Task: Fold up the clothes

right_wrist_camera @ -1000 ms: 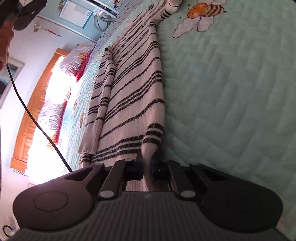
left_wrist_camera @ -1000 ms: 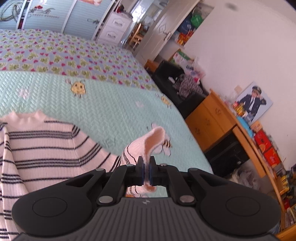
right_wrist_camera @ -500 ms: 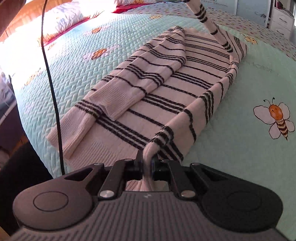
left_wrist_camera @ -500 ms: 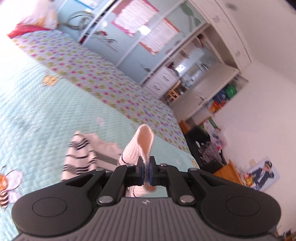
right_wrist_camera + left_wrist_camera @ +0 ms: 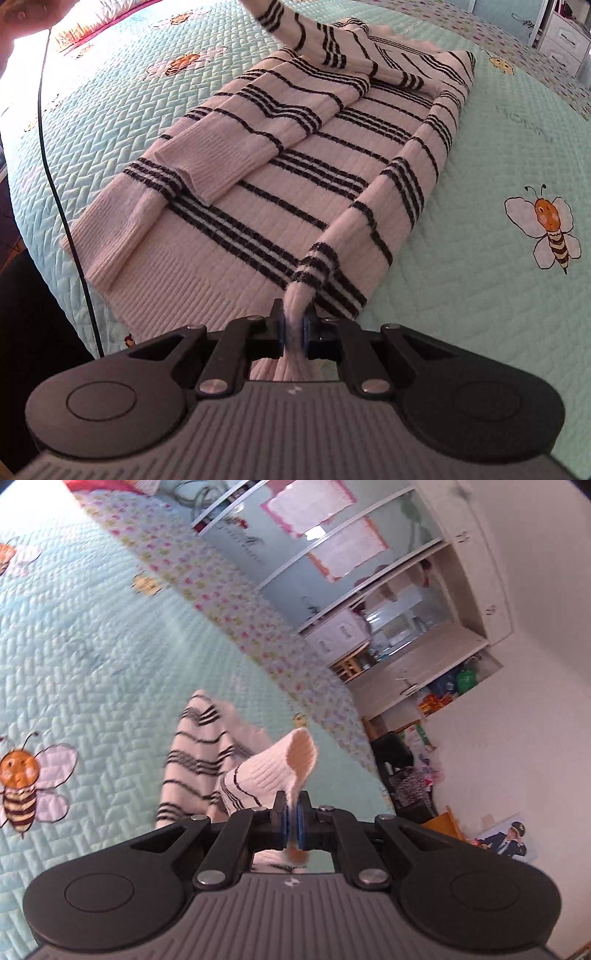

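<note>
sweater [image 5: 280, 192] on bed [image 5: 480, 314] | folded sleeve [image 5: 236, 147] on top

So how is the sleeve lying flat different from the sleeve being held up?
The folded sleeve lies flat across the sweater, touched by no tool. The lifted sleeve hangs in the air, its cuff pinched in the left tool. Both are white with dark stripes.

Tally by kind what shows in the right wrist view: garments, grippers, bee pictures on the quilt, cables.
Striped sweater: 1
Right gripper, shut on the sweater: 1
Bee pictures: 3 clear ones
Black cable: 1
Total: 6
</note>
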### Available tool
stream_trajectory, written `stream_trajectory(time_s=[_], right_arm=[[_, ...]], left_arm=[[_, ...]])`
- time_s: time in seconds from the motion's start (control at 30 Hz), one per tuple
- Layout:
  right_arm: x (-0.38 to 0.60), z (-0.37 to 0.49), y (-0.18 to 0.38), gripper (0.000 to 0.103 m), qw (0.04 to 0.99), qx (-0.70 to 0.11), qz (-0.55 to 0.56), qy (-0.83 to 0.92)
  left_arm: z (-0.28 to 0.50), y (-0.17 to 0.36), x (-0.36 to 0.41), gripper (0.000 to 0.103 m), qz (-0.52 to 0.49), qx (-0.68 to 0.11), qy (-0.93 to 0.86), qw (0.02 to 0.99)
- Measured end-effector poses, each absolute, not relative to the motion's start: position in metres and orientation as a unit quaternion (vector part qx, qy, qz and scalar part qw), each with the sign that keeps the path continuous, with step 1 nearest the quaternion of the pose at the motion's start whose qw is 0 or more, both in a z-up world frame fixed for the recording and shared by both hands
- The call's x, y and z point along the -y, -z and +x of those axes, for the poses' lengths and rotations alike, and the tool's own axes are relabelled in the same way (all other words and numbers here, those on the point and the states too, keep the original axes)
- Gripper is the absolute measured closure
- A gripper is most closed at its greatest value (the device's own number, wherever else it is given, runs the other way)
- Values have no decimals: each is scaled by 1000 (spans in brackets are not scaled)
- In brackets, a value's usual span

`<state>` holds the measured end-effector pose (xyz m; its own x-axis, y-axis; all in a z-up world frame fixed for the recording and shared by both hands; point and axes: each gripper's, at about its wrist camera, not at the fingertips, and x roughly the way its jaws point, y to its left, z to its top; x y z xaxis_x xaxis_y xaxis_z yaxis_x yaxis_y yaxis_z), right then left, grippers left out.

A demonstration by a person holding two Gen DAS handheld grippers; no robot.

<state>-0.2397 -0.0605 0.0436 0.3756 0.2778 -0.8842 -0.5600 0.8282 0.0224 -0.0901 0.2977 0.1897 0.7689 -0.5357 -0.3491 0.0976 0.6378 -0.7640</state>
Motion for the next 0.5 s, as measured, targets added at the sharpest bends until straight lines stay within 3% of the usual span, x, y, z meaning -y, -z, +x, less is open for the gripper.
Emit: stream_trajectory(time_s=[0.17, 0.5], right_arm=[[56, -241, -45, 93, 821, -495, -138, -249], [53, -241, -51, 90, 819, -487, -158, -259]], left_arm=[[-123, -229, -300, 99, -360, -230, 187, 885], [-127, -144, -349, 100, -385, -298, 65, 871]])
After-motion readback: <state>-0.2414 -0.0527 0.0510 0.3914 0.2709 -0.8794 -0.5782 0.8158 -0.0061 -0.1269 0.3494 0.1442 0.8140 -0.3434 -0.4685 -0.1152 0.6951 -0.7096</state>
